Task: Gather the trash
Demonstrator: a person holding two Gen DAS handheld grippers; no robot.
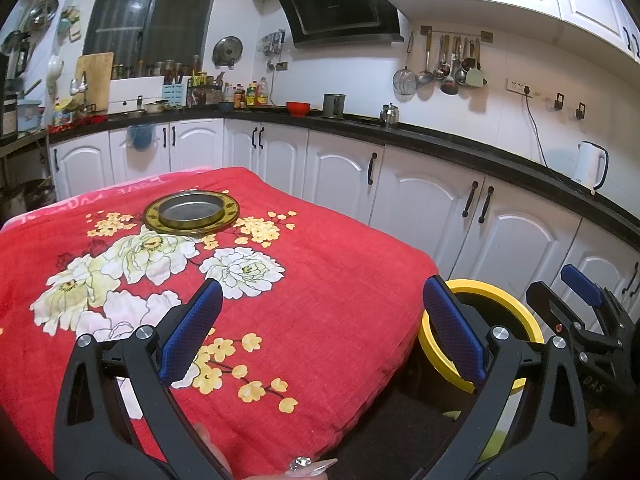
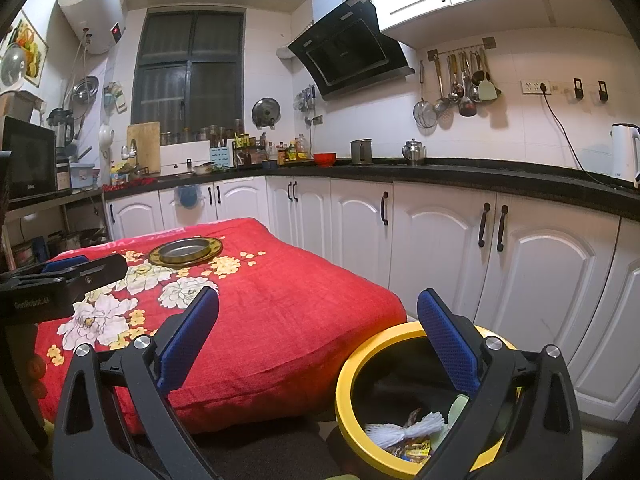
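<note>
both tools, left tool (image 1: 322, 330) and right tool (image 2: 318, 338), gape empty; with the bin (image 2: 400, 344) at four o'clock off the counter (image 2: 280, 312), dropped scraps could miss.

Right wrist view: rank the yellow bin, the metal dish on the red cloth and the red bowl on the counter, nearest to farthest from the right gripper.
From the right gripper:
1. Yellow bin, just below, right.
2. Metal dish, mid-table, left.
3. Red bowl, far counter.

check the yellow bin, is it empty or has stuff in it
Not empty. The right wrist view looks down into the yellow-rimmed bin and shows white foam netting and printed wrappers at the bottom.
</note>
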